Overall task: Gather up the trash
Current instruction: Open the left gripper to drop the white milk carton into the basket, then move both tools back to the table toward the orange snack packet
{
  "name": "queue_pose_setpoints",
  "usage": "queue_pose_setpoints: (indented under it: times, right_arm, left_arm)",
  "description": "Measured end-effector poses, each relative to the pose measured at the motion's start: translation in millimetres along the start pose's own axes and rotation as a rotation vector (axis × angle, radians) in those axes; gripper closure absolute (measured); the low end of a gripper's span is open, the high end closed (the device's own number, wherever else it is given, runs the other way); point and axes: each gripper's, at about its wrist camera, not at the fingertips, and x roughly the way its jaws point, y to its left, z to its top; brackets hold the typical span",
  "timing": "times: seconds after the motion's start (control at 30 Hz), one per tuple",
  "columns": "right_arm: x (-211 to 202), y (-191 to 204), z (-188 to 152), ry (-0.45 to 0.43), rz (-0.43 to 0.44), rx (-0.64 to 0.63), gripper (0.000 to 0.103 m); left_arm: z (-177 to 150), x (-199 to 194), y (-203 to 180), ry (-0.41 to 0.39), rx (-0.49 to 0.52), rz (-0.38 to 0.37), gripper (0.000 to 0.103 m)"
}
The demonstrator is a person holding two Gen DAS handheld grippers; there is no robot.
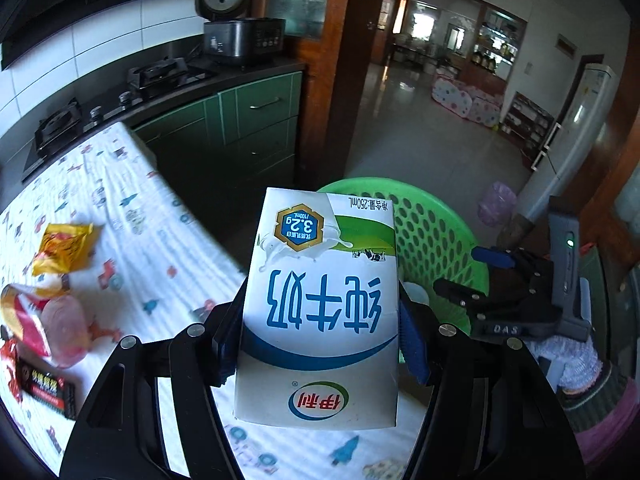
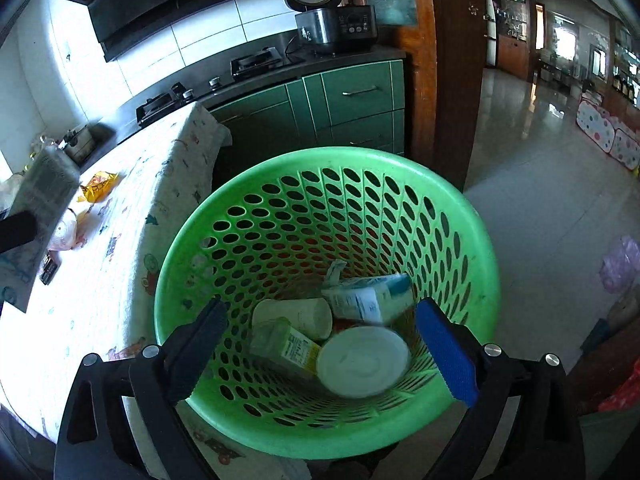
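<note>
My left gripper (image 1: 316, 344) is shut on a white milk carton (image 1: 320, 312), held upright above the table edge, in front of the green basket (image 1: 436, 240). My right gripper (image 2: 320, 340) is open and empty, hovering over the green perforated basket (image 2: 476, 248). Inside the basket lie a white lid (image 2: 362, 362), a paper cup (image 2: 296, 316) and two small cartons (image 2: 370, 296). The right gripper (image 1: 476, 276) also shows in the left wrist view, over the basket. The milk carton (image 2: 44, 188) shows at the left edge of the right wrist view.
On the patterned tablecloth (image 1: 132, 248) lie a yellow wrapper (image 1: 64, 248), a red-and-white packet (image 1: 24, 320), a pink wrapped item (image 1: 66, 332) and a dark snack bar (image 1: 48, 388). Green cabinets (image 2: 344, 100), a stove (image 1: 160, 74) and a rice cooker (image 1: 240, 36) stand behind.
</note>
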Motion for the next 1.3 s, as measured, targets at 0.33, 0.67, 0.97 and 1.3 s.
queue_pose_setpoints:
  times: [0.33, 0.67, 0.97, 1.3]
  right_arm:
    - [-28, -10, -7, -0.07, 0.011, 0.037, 0.01]
    - [-28, -11, -15, -0.05, 0.006, 0.009, 0.01]
    - [-26, -8, -18, -0.049, 0.015, 0.014, 0.01]
    - [-35, 4, -16, -0.064, 0.022, -0.001, 0.01]
  left_arm:
    - [22, 52, -20, 0.047, 0.025, -0.021, 0.039]
    - [22, 88, -31, 0.094, 0.03, 0.0, 0.038]
    - [22, 92, -37, 0.086, 0.045, 0.012, 0.034]
    - [14, 63, -30, 0.046, 0.04, 0.019, 0.031]
